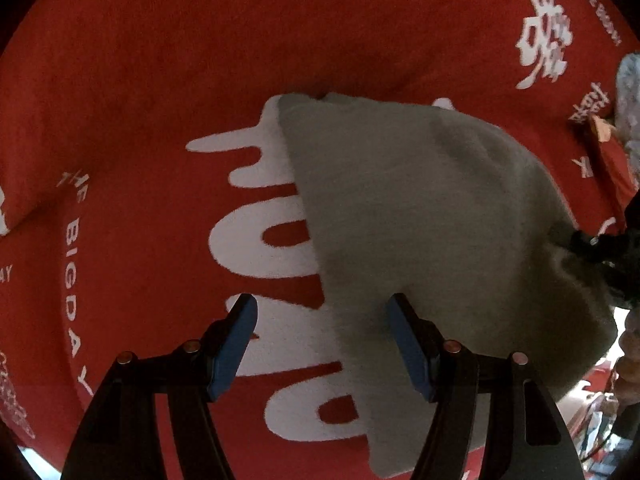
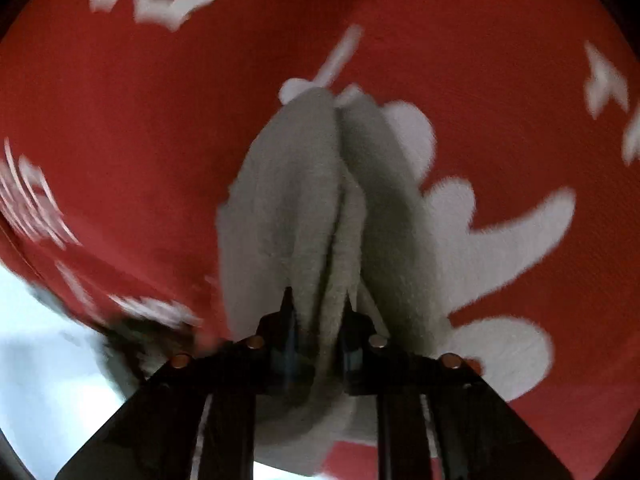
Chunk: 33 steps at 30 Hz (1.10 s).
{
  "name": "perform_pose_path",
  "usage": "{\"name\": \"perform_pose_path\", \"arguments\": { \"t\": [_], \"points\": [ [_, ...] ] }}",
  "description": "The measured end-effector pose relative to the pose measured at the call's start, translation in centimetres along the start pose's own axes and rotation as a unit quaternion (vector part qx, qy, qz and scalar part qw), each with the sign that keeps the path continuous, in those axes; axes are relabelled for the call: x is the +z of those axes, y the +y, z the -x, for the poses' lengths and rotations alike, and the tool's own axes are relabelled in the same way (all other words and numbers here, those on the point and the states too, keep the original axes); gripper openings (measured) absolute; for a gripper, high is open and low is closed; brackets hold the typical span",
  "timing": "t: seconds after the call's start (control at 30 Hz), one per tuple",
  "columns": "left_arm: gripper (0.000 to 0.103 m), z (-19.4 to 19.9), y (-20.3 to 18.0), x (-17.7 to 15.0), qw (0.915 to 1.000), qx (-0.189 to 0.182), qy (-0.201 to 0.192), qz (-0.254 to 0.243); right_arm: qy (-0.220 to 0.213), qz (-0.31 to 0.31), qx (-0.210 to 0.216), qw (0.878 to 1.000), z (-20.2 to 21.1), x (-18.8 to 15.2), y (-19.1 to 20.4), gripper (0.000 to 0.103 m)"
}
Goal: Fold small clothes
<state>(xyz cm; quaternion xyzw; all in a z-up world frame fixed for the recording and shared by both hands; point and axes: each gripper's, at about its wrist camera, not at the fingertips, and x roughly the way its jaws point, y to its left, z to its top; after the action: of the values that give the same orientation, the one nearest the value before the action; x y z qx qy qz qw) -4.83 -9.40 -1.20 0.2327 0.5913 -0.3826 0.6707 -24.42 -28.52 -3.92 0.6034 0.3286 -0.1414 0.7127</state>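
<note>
Left hand-held gripper [image 1: 322,344], black fingers, blue pads [image 1: 234,350], copper-coloured round fasteners [image 1: 191,346]

Dim, warm-toned light in both views; heavy fisheye bending and dark vignette at edges. Right wrist view motion-blurred (lettering smeared), overexposed white at lower left.

Looking down from each wrist, close over red cloth [image 1: 140,80]; shared: grey garment [image 1: 420,208].

The little garment [image 1: 432,216] is a plain muted grey-green, no print. Underneath, the surface [image 1: 140,60] is covered in bright red cloth with big white lettering. The left tongs [image 1: 322,344] are black with blue pads [image 1: 236,344].
</note>
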Motion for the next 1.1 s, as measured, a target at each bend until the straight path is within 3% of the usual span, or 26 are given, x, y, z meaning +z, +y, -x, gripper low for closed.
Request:
{"name": "perform_pose_path", "arguments": {
  "t": [0.1, 0.17, 0.27, 0.37, 0.53, 0.63, 0.67, 0.7, 0.73, 0.83, 0.87, 0.9, 1.0, 1.1],
  "points": [
    [0.069, -0.4, -0.5, -0.3, 0.9997, 0.008, 0.004, -0.023, -0.03, 0.018, -0.006, 0.999, 2.0, -0.7, 0.0, 0.015],
    [0.069, -0.7, -0.3, -0.5, 0.9994, 0.015, 0.007, -0.029, -0.019, -0.011, -0.068, 0.997, 1.8, -1.1, -2.5, 0.015],
    [0.069, -0.4, 0.5, -0.6, 0.9997, 0.015, 0.01, -0.017, -0.013, -0.041, -0.11, 0.993, 2.6, -1.8, -4.5, 0.021],
    [0.069, 0.0, 1.2, -0.5, 0.9995, 0.019, 0.019, -0.014, -0.043, -0.045, -0.105, 0.992, 5.5, -3.2, -4.2, 0.058],
    [0.069, 1.2, 0.9, 0.0, 0.9995, 0.009, 0.021, -0.02, -0.032, 0.037, -0.058, 0.997, 6.6, -4.9, 0.5, 0.058],
    [0.069, 1.4, -0.4, 0.8, 0.9989, 0.004, 0.021, -0.042, 0.022, 0.118, -0.102, 0.987, 4.0, -5.2, 3.6, 0.058],
    [0.069, 1.4, -0.8, 0.7, 0.9986, 0.003, 0.023, -0.048, 0.039, 0.14, -0.128, 0.981, 3.0, -5.5, 4.0, 0.049],
    [0.069, 1.3, -1.1, 0.5, 0.9983, 0.001, 0.025, -0.053, 0.053, 0.16, -0.152, 0.974, 1.9, -5.8, 4.5, 0.012],
    [0.069, 1.3, -1.3, 0.3, 0.9982, -0.002, 0.025, -0.055, 0.058, 0.164, -0.158, 0.972, 1.5, -5.9, 4.6, 0.007],
    [0.072, 0.6, -1.4, -0.7, 0.9976, -0.006, 0.032, -0.062, 0.033, 0.15, -0.16, 0.975, 2.1, -6.8, 4.3, 0.006],
    [0.085, 0.1, -1.3, -1.1, 0.9974, -0.006, 0.037, -0.062, 0.029, 0.133, -0.166, 0.977, 2.4, -7.2, 3.4, 0.006],
    [0.086, -0.4, -1.1, -1.5, 0.9974, 0.0, 0.041, -0.06, 0.034, 0.103, -0.171, 0.979, 2.3, -7.8, 1.7, 0.006],
    [0.087, -1.5, -0.4, -2.6, 0.9966, -0.008, 0.066, -0.049, 0.048, 0.055, -0.174, 0.982, 1.5, -9.3, -2.1, 0.005],
    [0.086, -1.1, -0.1, -3.1, 0.9967, -0.008, 0.064, -0.049, 0.031, 0.031, -0.152, 0.987, 2.0, -9.8, -2.9, 0.006]
  ]
}}
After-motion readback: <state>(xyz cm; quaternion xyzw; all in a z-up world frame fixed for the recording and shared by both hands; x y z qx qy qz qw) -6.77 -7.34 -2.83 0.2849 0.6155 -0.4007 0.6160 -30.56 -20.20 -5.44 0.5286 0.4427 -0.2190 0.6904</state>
